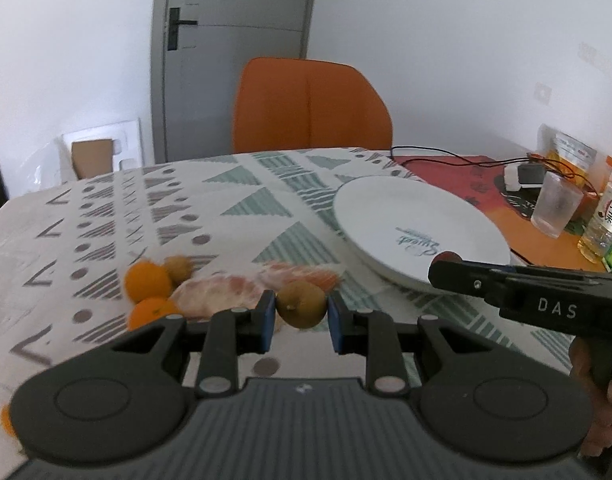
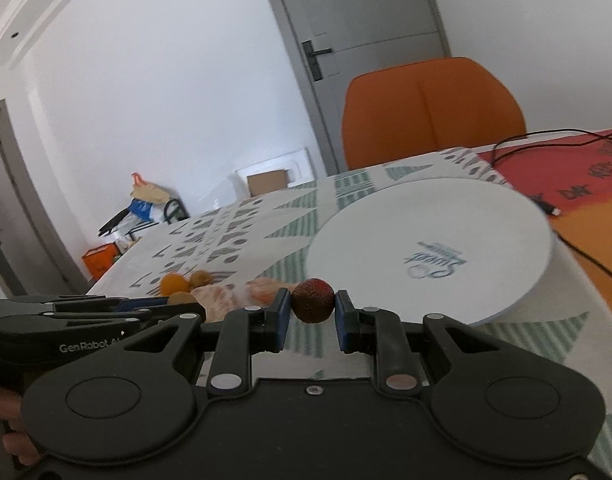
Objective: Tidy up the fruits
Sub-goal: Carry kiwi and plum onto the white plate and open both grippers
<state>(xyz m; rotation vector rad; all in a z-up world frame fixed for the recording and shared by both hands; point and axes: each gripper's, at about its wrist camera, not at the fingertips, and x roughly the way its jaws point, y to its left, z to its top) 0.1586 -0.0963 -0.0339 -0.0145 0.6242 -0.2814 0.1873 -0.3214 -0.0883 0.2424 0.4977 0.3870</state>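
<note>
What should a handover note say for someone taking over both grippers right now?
Left gripper: shut on a brown round fruit, held above the tablecloth.
Right gripper: shut on a dark red bumpy fruit, just short of the near rim of the white plate.
On the cloth: two oranges, another small brown fruit and peeled citrus pieces, in a cluster left of the plate.
Done: nothing on the plate yet.
Left: probably set down both held fruits, then sort the cluster.
</note>
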